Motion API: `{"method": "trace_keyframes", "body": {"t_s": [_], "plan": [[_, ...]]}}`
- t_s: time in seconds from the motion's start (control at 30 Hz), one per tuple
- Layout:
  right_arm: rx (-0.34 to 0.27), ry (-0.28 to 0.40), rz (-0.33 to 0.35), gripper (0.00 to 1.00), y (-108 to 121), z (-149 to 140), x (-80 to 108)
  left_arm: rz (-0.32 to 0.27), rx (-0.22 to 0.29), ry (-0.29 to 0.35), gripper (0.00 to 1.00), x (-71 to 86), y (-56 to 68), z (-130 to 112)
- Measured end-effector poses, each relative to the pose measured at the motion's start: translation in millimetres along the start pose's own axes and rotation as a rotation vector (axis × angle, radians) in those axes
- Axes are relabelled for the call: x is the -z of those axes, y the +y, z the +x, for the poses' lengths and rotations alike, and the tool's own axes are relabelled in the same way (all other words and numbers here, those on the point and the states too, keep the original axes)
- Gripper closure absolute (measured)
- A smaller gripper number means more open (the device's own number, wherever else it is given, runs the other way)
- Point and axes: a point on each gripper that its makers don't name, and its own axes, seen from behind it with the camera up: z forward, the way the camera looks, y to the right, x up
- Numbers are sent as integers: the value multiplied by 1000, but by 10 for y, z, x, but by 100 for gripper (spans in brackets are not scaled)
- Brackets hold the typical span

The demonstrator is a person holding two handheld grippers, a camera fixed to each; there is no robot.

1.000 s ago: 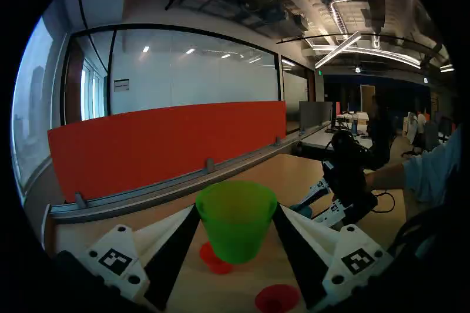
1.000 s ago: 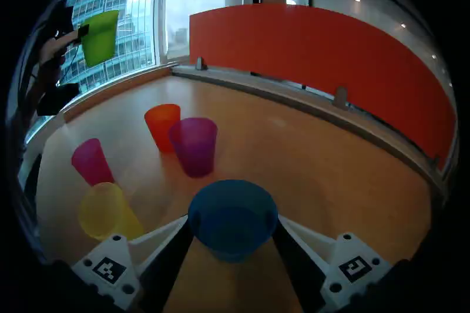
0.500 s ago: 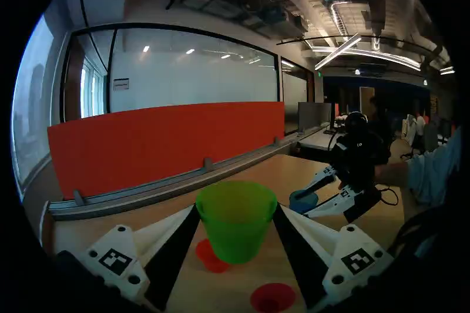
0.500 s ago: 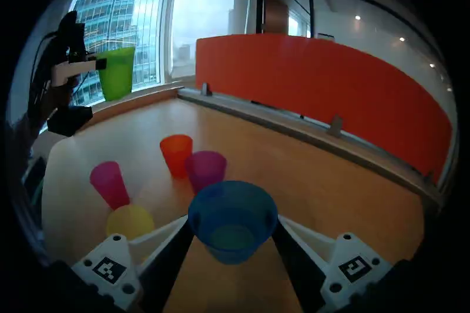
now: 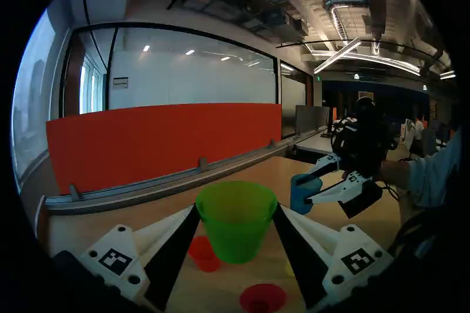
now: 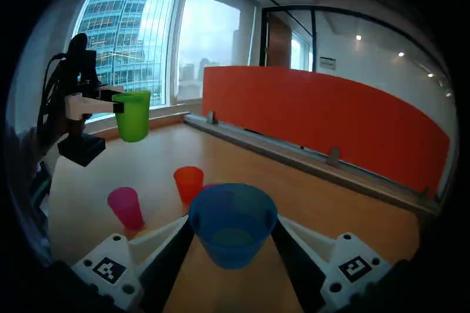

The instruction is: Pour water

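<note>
Left gripper: you're pinching green cup, upright. Right gripper: you're pinching blue cup, holding it above table.

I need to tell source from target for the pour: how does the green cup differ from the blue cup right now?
The green cup sits between the left gripper's fingers; the blue cup between the right gripper's. The blue cup shows a paler patch at its bottom, perhaps water; the green cup's inside cannot be read. Both are tapered plastic cups, held upright above the table.
</note>
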Motion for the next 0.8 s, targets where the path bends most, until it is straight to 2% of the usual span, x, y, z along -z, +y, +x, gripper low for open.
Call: {"method": "trace_keyframes", "body": {"t_s": [0.6,0.8], "plan": [[13,189,4,10,-111,620,212,-26,-2,-5,12,-15,104,-71],[10,225,4,10,-120,739,250,-33,-4,-5,12,-25,120,-90]]}}
